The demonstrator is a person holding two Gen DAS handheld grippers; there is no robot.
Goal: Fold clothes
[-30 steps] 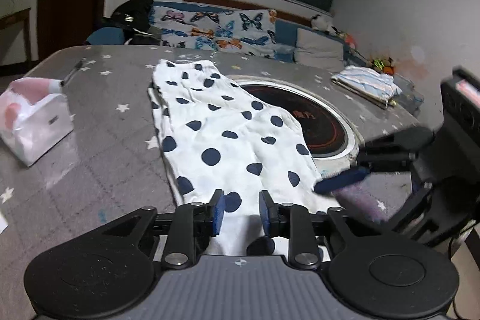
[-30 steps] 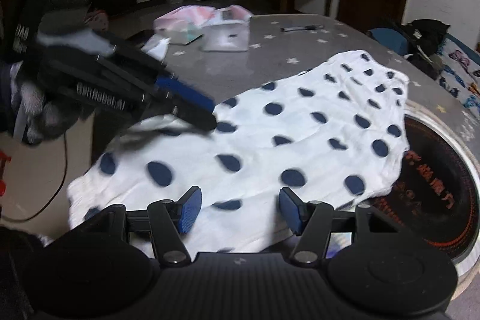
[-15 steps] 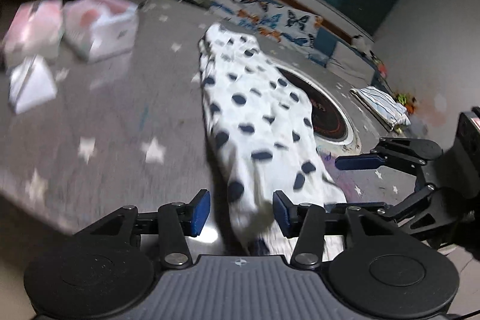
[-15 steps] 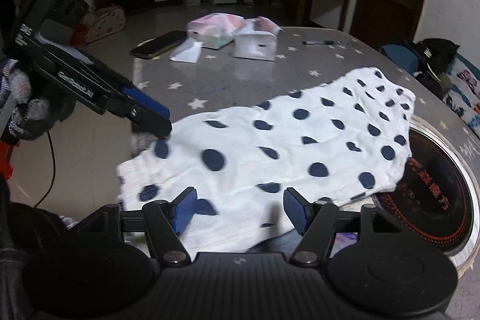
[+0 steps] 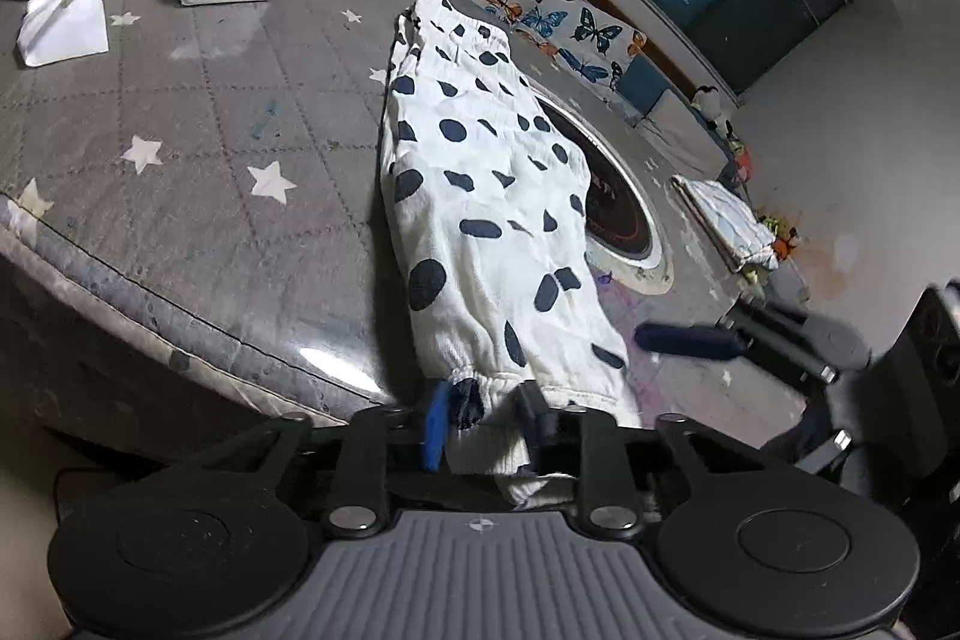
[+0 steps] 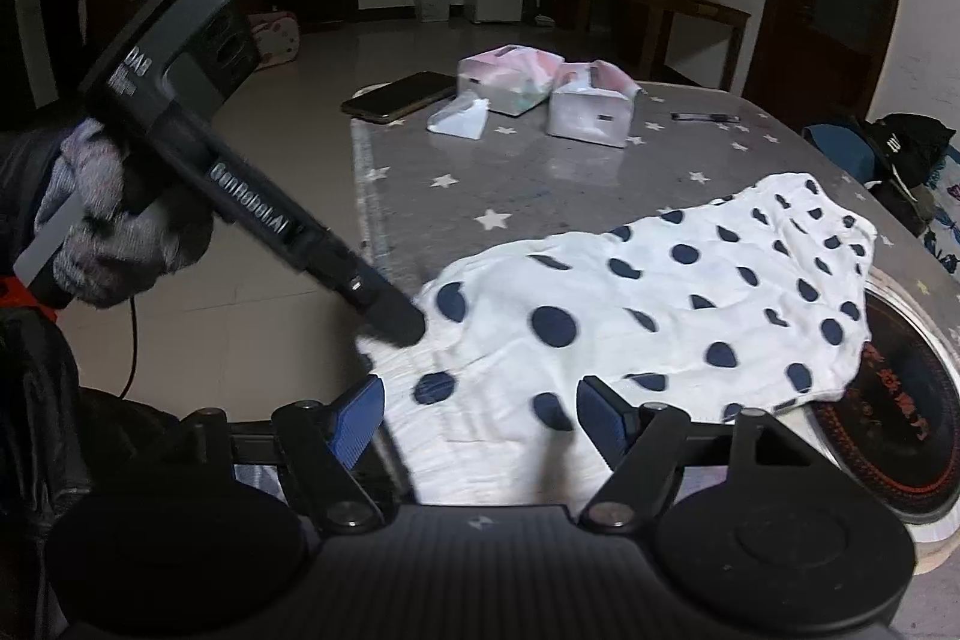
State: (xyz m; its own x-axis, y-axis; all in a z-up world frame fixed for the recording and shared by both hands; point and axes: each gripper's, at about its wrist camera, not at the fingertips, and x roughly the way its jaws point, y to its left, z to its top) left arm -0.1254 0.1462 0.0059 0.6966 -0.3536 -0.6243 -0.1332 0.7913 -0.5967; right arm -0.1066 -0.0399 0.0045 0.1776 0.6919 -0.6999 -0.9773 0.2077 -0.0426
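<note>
Lying long across the grey star-patterned desk (image 5: pixel 180 172) is a white cloth with dark blue dots (image 5: pixel 480 196), and its near end hangs over the desk edge at the bottom middle of the left wrist view. The left gripper (image 5: pixel 480 421) is closing on that gathered end, and the cloth sits bunched between its blue pads (image 5: pixel 435 424). The right gripper (image 6: pixel 477 418) is low in its own view, just above the near edge of the same cloth. Its jaws are wide and opening, and nothing is pinched between them. A gloved hand (image 6: pixel 114 244) at the left of the right wrist view holds the left gripper's handle. Two pink and white tissue packs (image 6: pixel 591 112) and a dark phone (image 6: pixel 399 95) sit at the far end of the desk
</note>
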